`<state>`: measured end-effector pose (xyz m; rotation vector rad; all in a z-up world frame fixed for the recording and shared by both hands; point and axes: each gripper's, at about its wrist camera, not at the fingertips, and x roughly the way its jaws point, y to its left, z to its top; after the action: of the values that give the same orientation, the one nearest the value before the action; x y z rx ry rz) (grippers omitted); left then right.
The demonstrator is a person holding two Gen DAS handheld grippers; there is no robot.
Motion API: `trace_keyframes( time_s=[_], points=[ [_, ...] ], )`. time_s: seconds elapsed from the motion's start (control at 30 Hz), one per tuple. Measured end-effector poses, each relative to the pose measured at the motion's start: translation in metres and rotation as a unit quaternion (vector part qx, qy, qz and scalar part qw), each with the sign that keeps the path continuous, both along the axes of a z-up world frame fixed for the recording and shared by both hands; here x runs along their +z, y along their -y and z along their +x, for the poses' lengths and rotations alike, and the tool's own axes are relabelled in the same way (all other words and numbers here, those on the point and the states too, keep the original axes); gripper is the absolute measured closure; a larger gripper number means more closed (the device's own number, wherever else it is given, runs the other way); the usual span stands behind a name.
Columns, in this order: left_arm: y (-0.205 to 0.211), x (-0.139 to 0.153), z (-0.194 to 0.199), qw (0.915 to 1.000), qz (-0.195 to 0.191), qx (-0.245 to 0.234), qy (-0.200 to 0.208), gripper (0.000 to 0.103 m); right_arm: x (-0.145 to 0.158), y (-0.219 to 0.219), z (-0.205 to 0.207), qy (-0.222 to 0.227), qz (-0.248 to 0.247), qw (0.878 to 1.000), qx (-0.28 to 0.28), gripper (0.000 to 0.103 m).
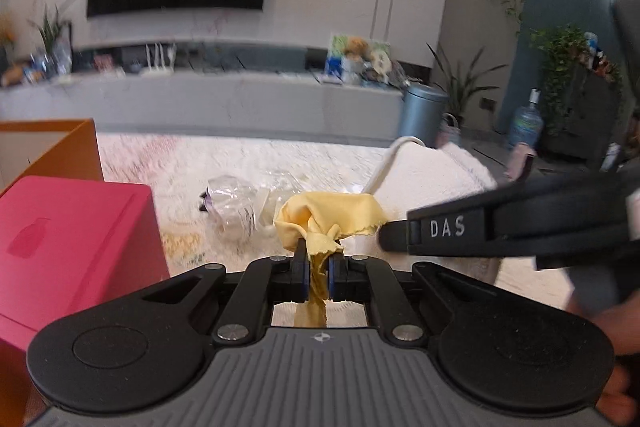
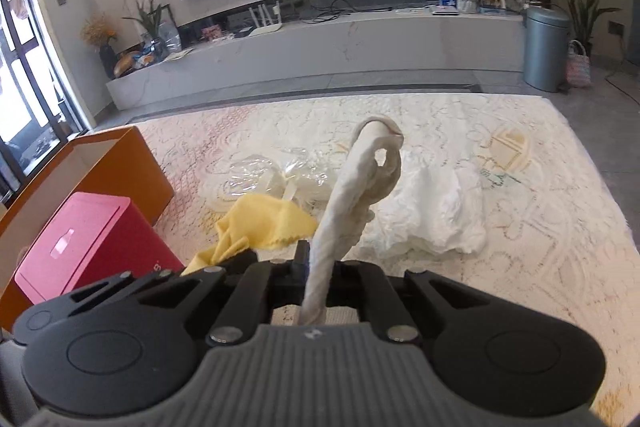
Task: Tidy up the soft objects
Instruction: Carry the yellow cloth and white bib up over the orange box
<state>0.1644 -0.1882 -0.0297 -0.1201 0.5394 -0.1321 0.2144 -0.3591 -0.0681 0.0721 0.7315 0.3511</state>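
Two tongs, both clamped on sth soft. Left gripper (image 1: 318, 263) has its jaws nearly together on a yellow cloth (image 1: 328, 215); the cloth bunches up above the fingers and a strip hangs down betw. them. Right gripper (image 2: 316, 263) is pinched narrow on a white towel (image 2: 352, 195), twisted like a rope, its looped end sticking up and fwd past the fingertips. In the right wrist view the yellow cloth sits just left of the towel, w/ the left tool under it. Beyond, a clear plastic bag (image 2: 276, 179) lies on the pale rug (image 2: 540, 227), a crumpled white cloth (image 2: 432, 219) next to it on the right. At left a pink box (image 2: 88, 239) stands against an open orange box (image 2: 120, 163).
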Motion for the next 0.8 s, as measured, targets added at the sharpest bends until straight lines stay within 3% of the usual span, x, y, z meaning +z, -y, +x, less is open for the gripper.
trace_keyframes(
  time_s=[0.13, 0.27, 0.4, 0.5, 0.67, 0.8],
  points=[
    [-0.028, 0.033, 0.001, 0.9994, 0.009, -0.034, 0.005, 0.094, 0.017, -0.019, -0.009, 0.051, -0.122, 0.99, -0.058, 0.101],
    [-0.063, 0.074, 0.01, 0.9967, 0.037, -0.067, 0.025, 0.094, 0.042, -0.027, -0.011, 0.068, -0.097, 0.987, -0.107, 0.1],
    [-0.11, 0.106, 0.019, 0.9958, 0.067, -0.043, 0.045, 0.094, 0.072, -0.063, -0.013, 0.085, -0.077, 0.988, -0.101, 0.1],
    [-0.154, 0.121, 0.026, 0.9977, 0.059, 0.0, 0.034, 0.094, 0.097, -0.108, -0.014, 0.128, -0.086, 0.983, -0.096, 0.1],
    [-0.23, 0.13, 0.016, 0.9938, 0.068, 0.062, 0.062, 0.093, 0.129, -0.187, -0.01, 0.175, -0.057, 0.981, -0.067, 0.1],
    [-0.282, 0.117, 0.004, 0.9951, 0.045, 0.069, 0.056, 0.093, 0.127, -0.251, -0.007, 0.177, -0.037, 0.983, -0.012, 0.1]
  ],
)
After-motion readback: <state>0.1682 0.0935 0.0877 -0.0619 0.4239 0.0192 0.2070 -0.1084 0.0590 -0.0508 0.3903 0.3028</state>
